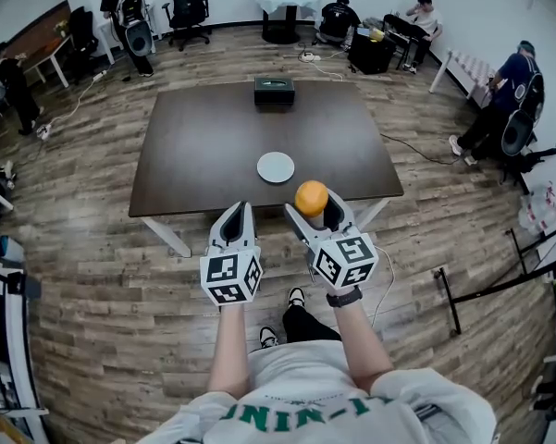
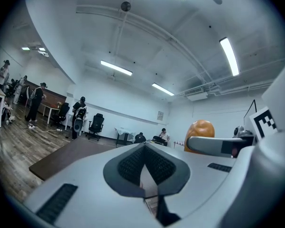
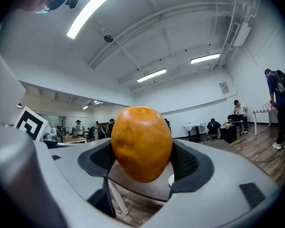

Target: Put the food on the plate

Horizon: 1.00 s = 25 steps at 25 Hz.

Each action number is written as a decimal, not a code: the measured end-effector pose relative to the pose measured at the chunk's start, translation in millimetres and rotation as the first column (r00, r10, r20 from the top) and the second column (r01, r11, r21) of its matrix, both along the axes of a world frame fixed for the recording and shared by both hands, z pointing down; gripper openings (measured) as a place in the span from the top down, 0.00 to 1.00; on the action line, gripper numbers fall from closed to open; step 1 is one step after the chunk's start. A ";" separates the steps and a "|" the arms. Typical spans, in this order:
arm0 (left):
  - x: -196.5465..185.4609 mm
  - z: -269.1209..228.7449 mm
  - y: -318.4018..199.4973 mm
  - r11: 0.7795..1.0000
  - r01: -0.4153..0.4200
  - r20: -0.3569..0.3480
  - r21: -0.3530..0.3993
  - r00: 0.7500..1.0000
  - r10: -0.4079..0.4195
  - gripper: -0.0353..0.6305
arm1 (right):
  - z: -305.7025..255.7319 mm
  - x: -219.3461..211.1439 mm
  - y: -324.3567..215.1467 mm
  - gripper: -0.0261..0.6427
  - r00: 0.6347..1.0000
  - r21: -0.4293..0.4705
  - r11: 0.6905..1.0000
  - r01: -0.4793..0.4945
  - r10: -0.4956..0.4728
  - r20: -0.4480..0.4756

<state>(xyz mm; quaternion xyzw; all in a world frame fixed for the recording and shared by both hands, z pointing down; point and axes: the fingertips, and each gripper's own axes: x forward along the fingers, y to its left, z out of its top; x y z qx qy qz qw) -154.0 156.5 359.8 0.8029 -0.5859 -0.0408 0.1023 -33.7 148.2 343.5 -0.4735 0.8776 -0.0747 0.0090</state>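
An orange fruit (image 1: 312, 197) sits between the jaws of my right gripper (image 1: 315, 211), which is shut on it just past the near edge of the dark table (image 1: 194, 155). The right gripper view shows the orange fruit (image 3: 141, 144) pinched by both dark pads (image 3: 192, 163), held above the floor. A small white plate (image 1: 276, 166) lies empty on the table, a little ahead and left of the fruit. My left gripper (image 1: 235, 213) hovers beside the right one with its pads (image 2: 133, 163) together and nothing in them. In the left gripper view the orange fruit (image 2: 199, 128) shows at the right.
A black box (image 1: 274, 90) stands at the table's far edge. Several people and office chairs (image 1: 189, 6) line the back and right walls. A cable (image 1: 416, 151) runs over the wooden floor right of the table. Black stands (image 1: 500, 280) are at my right.
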 end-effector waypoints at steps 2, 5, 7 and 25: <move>1.6 3.0 -16.3 1.000 0.005 0.004 -0.006 1.000 -0.005 0.93 | 3.9 0.1 -16.5 0.42 1.000 -0.007 1.000 0.014 -0.014 0.008; 5.2 -0.1 -47.7 1.000 0.010 0.024 0.001 1.000 -0.010 0.93 | 4.7 0.5 -53.3 0.43 0.999 -0.012 0.999 0.032 -0.032 0.037; 6.2 -6.0 -76.9 1.000 0.020 0.037 0.013 0.999 -0.020 0.93 | 0.5 -0.7 -85.9 0.42 0.997 -0.007 0.999 0.049 -0.048 0.052; 48.3 -25.0 -324.4 0.995 0.085 0.079 0.050 0.993 -0.089 0.93 | -25.2 30.9 -336.5 0.43 0.993 0.066 0.991 0.118 -0.117 -0.014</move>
